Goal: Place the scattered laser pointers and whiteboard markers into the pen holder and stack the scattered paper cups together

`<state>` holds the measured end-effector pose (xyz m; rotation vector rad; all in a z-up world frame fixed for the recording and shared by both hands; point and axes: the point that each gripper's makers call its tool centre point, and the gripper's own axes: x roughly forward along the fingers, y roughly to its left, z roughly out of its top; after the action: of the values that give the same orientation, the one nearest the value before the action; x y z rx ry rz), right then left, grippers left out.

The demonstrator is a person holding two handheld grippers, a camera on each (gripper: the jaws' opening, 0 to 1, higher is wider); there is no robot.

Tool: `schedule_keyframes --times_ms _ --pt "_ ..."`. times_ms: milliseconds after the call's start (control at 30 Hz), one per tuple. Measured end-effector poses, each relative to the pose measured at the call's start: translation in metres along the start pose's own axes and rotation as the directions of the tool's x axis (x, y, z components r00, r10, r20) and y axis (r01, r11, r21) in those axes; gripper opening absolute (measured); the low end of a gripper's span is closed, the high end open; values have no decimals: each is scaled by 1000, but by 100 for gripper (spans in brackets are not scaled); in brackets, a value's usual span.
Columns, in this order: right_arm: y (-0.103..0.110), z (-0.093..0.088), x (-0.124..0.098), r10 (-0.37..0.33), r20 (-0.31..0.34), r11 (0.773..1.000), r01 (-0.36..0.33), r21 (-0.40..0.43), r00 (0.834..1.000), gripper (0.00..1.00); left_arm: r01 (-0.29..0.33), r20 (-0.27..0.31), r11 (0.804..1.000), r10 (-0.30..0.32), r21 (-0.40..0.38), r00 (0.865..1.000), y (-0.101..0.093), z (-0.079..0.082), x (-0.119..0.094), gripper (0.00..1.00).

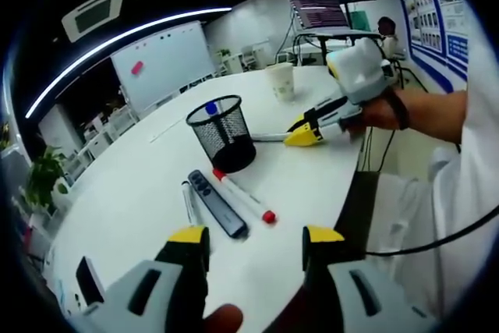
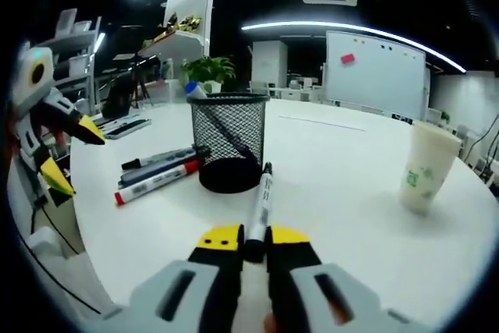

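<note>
On the white round worktop [image 1: 156, 185] stands a black mesh pen holder [image 1: 222, 132], upright, with a blue-capped marker [image 1: 211, 107] already standing inside it. In the right gripper view, the right gripper [image 2: 254, 241] has its yellow-tipped jaws pressed onto the near end of a black-and-white whiteboard marker [image 2: 261, 204]; the marker lies flat on the worktop and runs away from the jaws, its far tip just beside the base of the pen holder [image 2: 228, 150]. The same gripper appears in the left gripper view [image 1: 306, 132], held by a person's hand [image 1: 382, 111] and low over the worktop to the right of the holder. The left gripper [image 1: 253, 243] has its jaws spread apart with nothing between them, hovering above the worktop edge. Ahead of these jaws, between them and the holder, lie three items side by side: a red-capped marker [image 1: 243, 196], a dark laser pointer [image 1: 217, 203] touching or nearly touching it, and a slim grey pen-like item [image 1: 189, 202] on the far side of the pointer. None of the three is in contact with the left jaws. In the right gripper view this group [image 2: 160, 171] lies left of the holder. A single paper cup [image 2: 425, 165] stands upright on the worktop, well apart from the holder and from both grippers. A whiteboard [image 2: 376, 74] stands in the background.
</note>
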<state>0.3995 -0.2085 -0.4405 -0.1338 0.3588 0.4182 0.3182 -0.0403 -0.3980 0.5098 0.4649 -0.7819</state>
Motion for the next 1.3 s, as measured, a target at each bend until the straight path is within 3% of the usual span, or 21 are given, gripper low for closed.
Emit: schedule_keyframes --times_ms 400,833,1300 --pt "-6 0 0 -31 2 999 31 -35 1000 12 5 3 1000 -5 4 1000 -1 2 1 49" --pt "-10 9 -3 -49 49 999 50 -12 998 11 6 2 1000 -7 4 1000 0 2 3 49" --pt "-22 39 -16 -95 161 993 105 -52 982 11 9 3 1000 -9 3 1000 -1 3 4 49"
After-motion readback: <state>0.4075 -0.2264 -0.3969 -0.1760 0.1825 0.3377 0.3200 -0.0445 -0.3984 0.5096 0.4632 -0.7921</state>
